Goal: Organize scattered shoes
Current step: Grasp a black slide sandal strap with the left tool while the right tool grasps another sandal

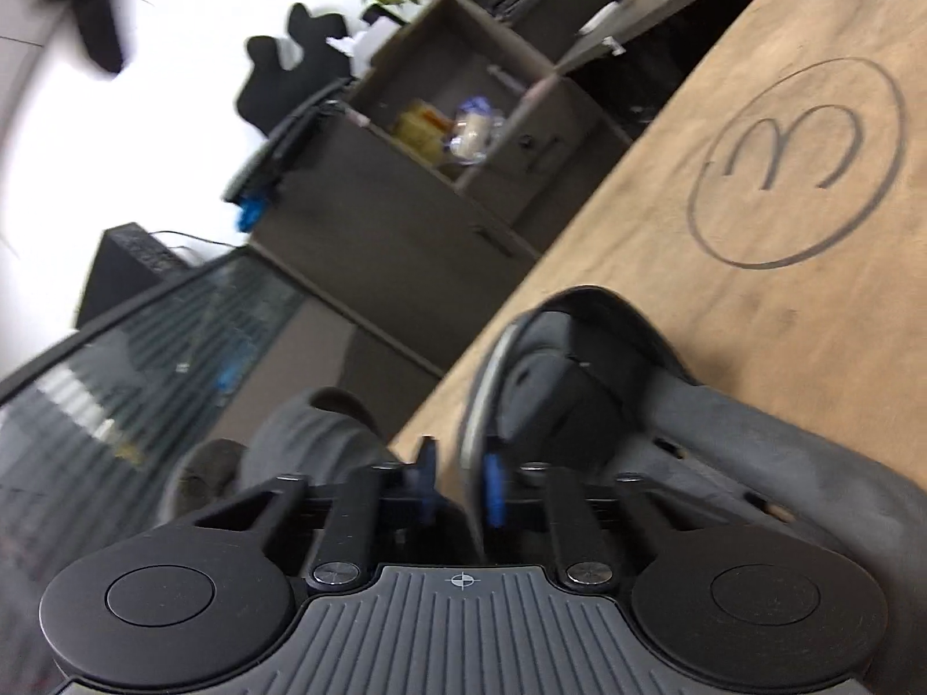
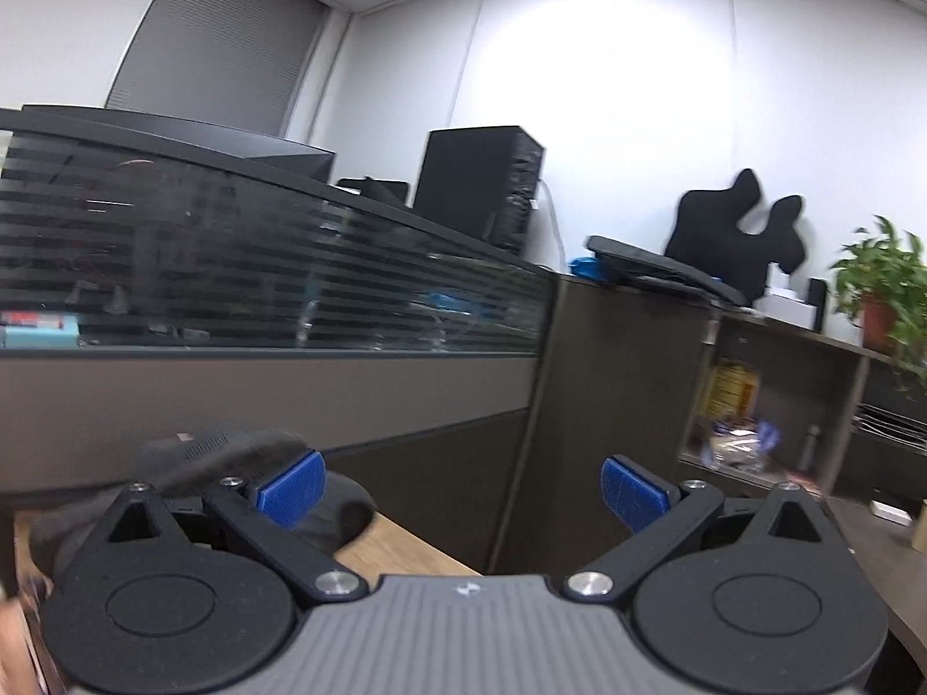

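In the left wrist view my left gripper is shut on the rim of a dark grey shoe and holds it tilted over a tan board marked with a circled 3. A second grey shoe lies to the left, at the board's edge. In the right wrist view my right gripper is open and empty, held up and facing a desk partition. A dark shoe shows behind its left finger, on a wooden surface.
A frosted glass desk partition stands ahead. Beside it is a dark cabinet with open shelves holding packets. A potted plant, a black chair and a computer tower stand behind.
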Available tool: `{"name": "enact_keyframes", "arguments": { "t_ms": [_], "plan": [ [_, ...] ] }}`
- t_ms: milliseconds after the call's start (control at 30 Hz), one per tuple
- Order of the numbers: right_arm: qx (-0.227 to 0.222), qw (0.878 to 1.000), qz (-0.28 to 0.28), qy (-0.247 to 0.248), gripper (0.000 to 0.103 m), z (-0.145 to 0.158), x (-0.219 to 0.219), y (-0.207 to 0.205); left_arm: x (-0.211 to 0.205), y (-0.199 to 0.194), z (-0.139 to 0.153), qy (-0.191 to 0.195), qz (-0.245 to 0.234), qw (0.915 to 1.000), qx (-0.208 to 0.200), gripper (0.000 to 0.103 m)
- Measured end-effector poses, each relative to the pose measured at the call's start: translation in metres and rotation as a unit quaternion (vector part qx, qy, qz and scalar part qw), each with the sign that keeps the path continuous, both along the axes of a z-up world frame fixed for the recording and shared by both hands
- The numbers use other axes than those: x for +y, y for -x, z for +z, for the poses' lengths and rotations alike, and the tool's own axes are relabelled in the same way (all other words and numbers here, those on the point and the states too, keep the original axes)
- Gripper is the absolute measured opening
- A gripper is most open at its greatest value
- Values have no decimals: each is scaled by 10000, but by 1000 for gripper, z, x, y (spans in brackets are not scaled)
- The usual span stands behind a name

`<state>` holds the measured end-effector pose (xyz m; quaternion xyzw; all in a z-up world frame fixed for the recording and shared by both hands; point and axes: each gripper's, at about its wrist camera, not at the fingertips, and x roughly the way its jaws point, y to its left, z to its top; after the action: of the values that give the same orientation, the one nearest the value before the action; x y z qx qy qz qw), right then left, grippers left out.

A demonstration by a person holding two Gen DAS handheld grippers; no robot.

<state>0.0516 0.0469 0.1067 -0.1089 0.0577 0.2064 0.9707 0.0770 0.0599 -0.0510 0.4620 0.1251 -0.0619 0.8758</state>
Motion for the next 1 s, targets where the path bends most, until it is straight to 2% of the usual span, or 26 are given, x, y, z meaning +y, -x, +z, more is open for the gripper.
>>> {"name": "enact_keyframes", "arguments": {
  "t_ms": [133,300,367,433,500,700,900,967,1000],
  "plan": [
    [286,9991,307,33,103,8,31,-18,1,5,-4,7,-123,9999,-14,4],
    [651,9925,845,598,103,14,97,-35,3,12,-9,16,-277,9996,-31,5],
    [743,9880,1037,868,103,15,126,-38,4,14,-10,34,-309,9995,-44,8],
    [688,9789,1180,1518,102,11,168,-39,3,13,-11,84,-277,9996,-71,9],
    [632,9741,1123,1858,101,6,190,-39,3,13,-11,145,-276,9995,-95,10],
    [987,9403,1125,3056,97,-7,250,-51,9,11,-5,427,-250,9988,19,18],
    [944,8945,999,4254,97,-32,294,-51,11,10,-5,588,-150,9982,-9,27],
    [798,8643,733,4911,94,-51,307,-50,13,9,-4,653,-134,9978,-1,28],
    [743,8564,625,5071,92,-56,310,-53,13,9,-4,657,-130,9978,-4,28]
  ]
}}
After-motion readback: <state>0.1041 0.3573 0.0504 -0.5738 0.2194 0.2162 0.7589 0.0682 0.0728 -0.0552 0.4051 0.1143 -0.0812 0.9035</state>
